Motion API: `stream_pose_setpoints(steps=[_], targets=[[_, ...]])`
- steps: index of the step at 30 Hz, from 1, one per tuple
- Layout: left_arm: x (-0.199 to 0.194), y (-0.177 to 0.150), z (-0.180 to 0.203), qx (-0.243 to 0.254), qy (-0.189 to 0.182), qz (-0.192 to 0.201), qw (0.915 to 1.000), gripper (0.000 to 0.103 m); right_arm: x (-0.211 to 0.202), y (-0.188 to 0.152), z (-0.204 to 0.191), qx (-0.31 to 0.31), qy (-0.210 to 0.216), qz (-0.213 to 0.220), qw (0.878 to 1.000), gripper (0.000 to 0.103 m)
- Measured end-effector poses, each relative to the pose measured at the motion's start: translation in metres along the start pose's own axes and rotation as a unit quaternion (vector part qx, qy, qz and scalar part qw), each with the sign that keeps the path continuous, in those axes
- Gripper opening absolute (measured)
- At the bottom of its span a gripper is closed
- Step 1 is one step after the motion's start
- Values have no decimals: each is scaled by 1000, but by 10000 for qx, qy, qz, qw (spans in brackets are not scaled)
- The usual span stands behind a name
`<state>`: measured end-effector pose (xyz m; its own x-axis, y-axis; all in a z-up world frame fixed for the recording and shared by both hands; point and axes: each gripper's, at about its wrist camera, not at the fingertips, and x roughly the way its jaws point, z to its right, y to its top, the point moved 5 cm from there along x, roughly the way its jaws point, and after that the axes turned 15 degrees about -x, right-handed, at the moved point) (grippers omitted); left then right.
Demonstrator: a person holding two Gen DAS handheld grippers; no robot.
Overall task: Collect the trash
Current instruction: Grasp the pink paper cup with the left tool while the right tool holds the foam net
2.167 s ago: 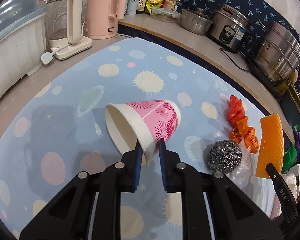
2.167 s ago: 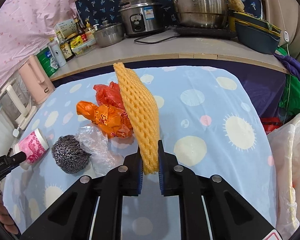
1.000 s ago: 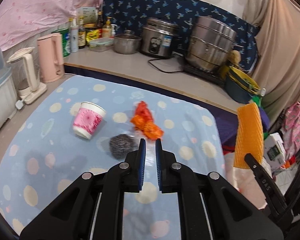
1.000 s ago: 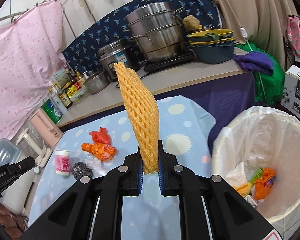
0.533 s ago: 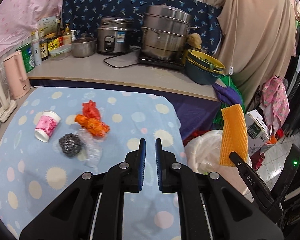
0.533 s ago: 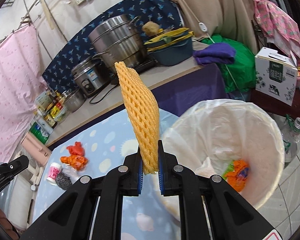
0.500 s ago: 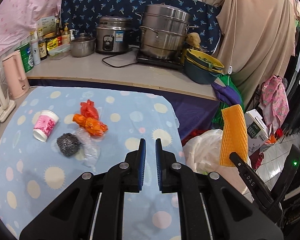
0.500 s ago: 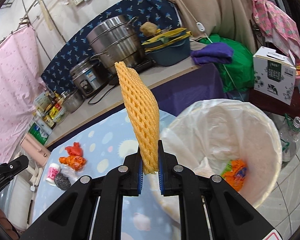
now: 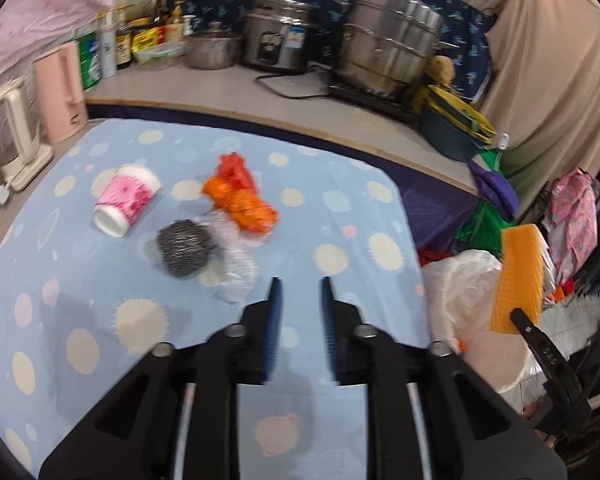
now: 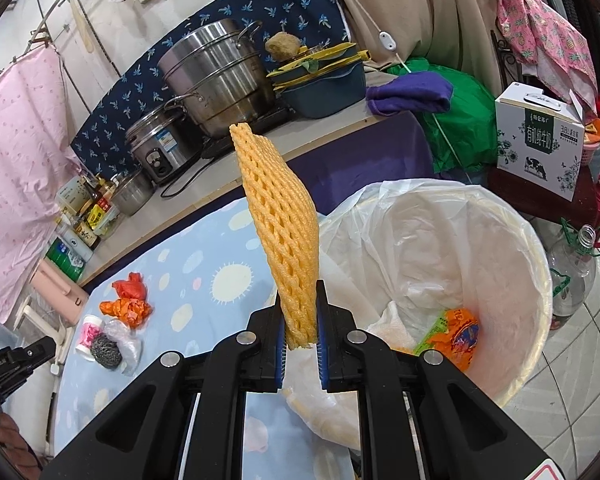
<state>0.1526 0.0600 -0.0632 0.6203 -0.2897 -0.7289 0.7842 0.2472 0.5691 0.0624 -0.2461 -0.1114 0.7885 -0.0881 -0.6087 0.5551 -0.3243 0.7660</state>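
Right gripper (image 10: 301, 332) clamping foam net (image 10: 278, 232), upright, above bin (image 10: 512, 240)

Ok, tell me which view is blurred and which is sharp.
Left wrist view: motion-smeared, cup and scourer soft, left tool fuzzy-edged, its jaws opening on nothing. Right wrist view: crisp, foam net and bin sharp. Both bulge from fisheye.

left wrist: down over table (image 9: 100, 280), somewhat blurred | right wrist: over bin (image 10: 532, 240) | both see table
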Motion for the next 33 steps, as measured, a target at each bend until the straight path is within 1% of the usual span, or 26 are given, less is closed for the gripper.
stream_pose_setpoints(steps=[1, 3, 4, 5, 6, 7, 9, 10, 15, 17, 22, 29, 31, 33], targets=[[1, 4, -8, -35, 116, 96, 9999, 43, 2, 0, -3, -44, 13, -20, 10000, 11], [1, 15, -32, -141, 414, 403, 9982, 67, 5, -1, -7, -141, -4, -51, 9999, 11], [2, 21, -43, -203, 523, 507, 9971, 72, 7, 0, -10, -172, 5, -70, 9998, 11], [5, 28, -55, -251, 616, 589, 9960, 78, 8, -1, -11, -188, 19, -84, 9998, 11], [7, 35, -65, -268, 716, 636, 9950, 83, 10, 0, -13, -202, 23, -98, 9997, 11], [12, 42, -78, -283, 885, 671, 9934, 84, 13, 0, -15, -217, 29, -114, 9997, 11], [23, 56, -98, -276, 1088, 690, 9913, 86, 17, 0, -19, -242, 42, -151, 9996, 11], [30, 63, -109, -273, 1221, 697, 9897, 86, 20, 0, -21, -255, 48, -171, 9995, 11], [66, 86, -144, -160, 1633, 619, 9845, 86, 34, 2, -33, -351, 60, -267, 9990, 11], [76, 91, -152, -129, 1728, 611, 9830, 86, 37, 3, -37, -393, 57, -287, 9988, 11], [100, 99, -165, -1, 1848, 546, 9813, 86, 40, 10, -44, -460, 55, -279, 9985, 11], [124, 103, -170, 136, 1793, 427, 9828, 86, 41, 15, -57, -586, 101, -302, 9978, 11], [129, 102, -170, 201, 1795, 384, 9828, 81, 41, 14, -64, -639, 131, -327, 9973, 11], [133, 98, -168, 239, 1731, 249, 9843, 62, 41, 14, -72, -695, 179, -339, 9968, 11]])
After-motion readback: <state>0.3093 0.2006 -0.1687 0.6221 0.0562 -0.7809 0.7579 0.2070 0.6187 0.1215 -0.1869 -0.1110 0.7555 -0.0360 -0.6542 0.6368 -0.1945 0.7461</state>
